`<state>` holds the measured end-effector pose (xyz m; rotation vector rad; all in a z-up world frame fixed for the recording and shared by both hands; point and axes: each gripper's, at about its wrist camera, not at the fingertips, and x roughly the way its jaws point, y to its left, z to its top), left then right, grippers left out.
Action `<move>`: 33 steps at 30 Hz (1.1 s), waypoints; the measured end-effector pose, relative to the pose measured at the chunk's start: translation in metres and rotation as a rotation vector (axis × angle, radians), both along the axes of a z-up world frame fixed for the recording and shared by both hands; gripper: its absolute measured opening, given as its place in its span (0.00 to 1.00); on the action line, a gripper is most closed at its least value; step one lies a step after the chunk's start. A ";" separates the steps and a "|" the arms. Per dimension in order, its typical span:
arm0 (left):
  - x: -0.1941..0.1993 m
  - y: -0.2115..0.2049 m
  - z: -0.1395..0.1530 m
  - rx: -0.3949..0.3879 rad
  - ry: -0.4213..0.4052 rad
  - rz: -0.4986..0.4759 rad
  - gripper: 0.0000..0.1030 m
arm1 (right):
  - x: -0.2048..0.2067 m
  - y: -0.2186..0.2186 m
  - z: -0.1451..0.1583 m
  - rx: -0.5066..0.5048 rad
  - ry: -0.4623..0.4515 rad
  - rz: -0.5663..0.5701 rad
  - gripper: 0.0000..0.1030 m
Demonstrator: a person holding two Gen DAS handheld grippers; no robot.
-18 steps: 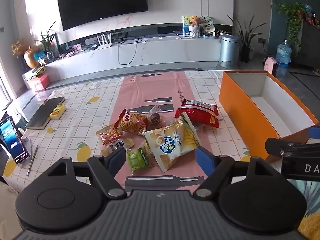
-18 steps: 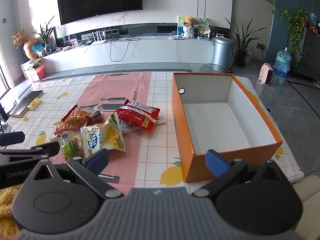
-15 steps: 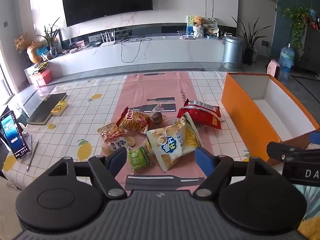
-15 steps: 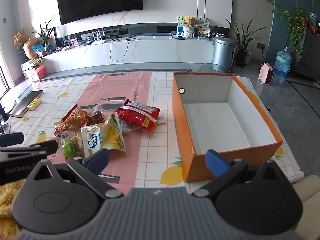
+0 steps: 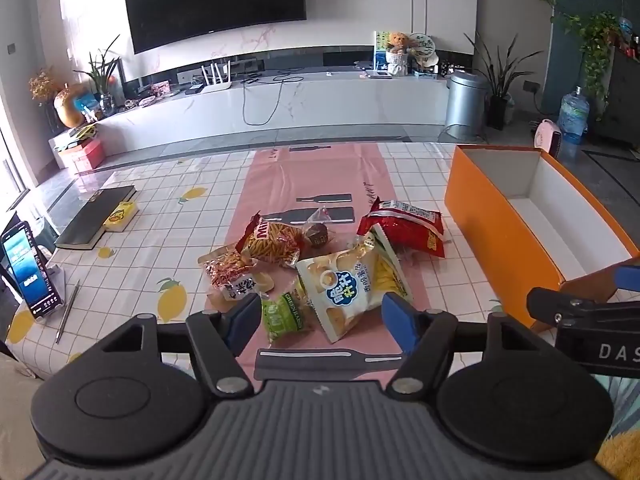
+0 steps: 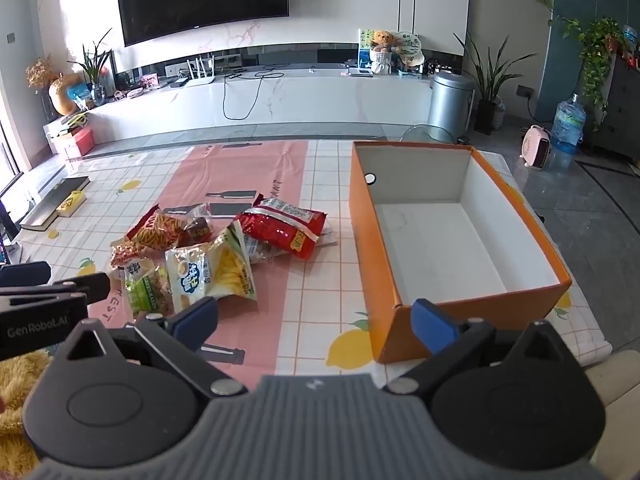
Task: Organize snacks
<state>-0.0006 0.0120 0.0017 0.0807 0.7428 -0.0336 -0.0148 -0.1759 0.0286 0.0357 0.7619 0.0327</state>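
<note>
Six snack packets are being counted in a loose pile on the pink runner: one red bag [image 5: 404,229], one yellow-and-white chip bag [image 5: 352,286], one green packet [image 5: 285,314], one orange bag of sticks [image 5: 272,239], one small clear packet with a dark treat [image 5: 318,232], and one red-and-white packet [image 5: 232,274]; a seventh may be lying hidden under the red bag, but that cannot be told. One orange box [image 6: 452,236] is being seen, with nothing lying inside it. One dark book [image 5: 96,216], one small yellow box [image 5: 120,216], one phone [image 5: 30,270] and one pen [image 5: 68,312] are being counted at the left. Two grippers are being shown, the left gripper [image 5: 320,322] and the right gripper [image 6: 316,322].
</note>
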 end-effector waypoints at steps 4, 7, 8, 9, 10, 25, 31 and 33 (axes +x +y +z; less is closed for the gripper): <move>-0.001 0.001 0.000 -0.006 -0.005 0.002 0.79 | 0.000 0.000 -0.001 -0.002 0.004 -0.003 0.96; 0.000 0.001 -0.001 -0.007 -0.003 0.003 0.79 | 0.000 0.000 -0.002 -0.004 0.008 -0.002 0.96; 0.000 0.001 0.000 -0.009 -0.001 0.004 0.79 | 0.001 0.001 -0.003 -0.007 0.009 -0.002 0.96; 0.000 0.002 0.000 -0.013 0.001 0.006 0.79 | 0.001 0.001 -0.003 -0.010 0.010 -0.002 0.96; 0.000 0.003 0.000 -0.017 0.002 0.007 0.79 | 0.001 0.003 -0.004 -0.014 0.010 -0.004 0.96; 0.001 0.010 0.000 -0.029 0.002 0.018 0.79 | 0.004 0.010 -0.006 -0.030 0.020 -0.003 0.96; 0.002 0.010 0.000 -0.030 0.003 0.021 0.79 | 0.004 0.011 -0.006 -0.030 0.021 -0.002 0.96; 0.002 0.011 -0.001 -0.030 0.005 0.023 0.79 | 0.003 0.011 -0.006 -0.024 0.023 -0.001 0.96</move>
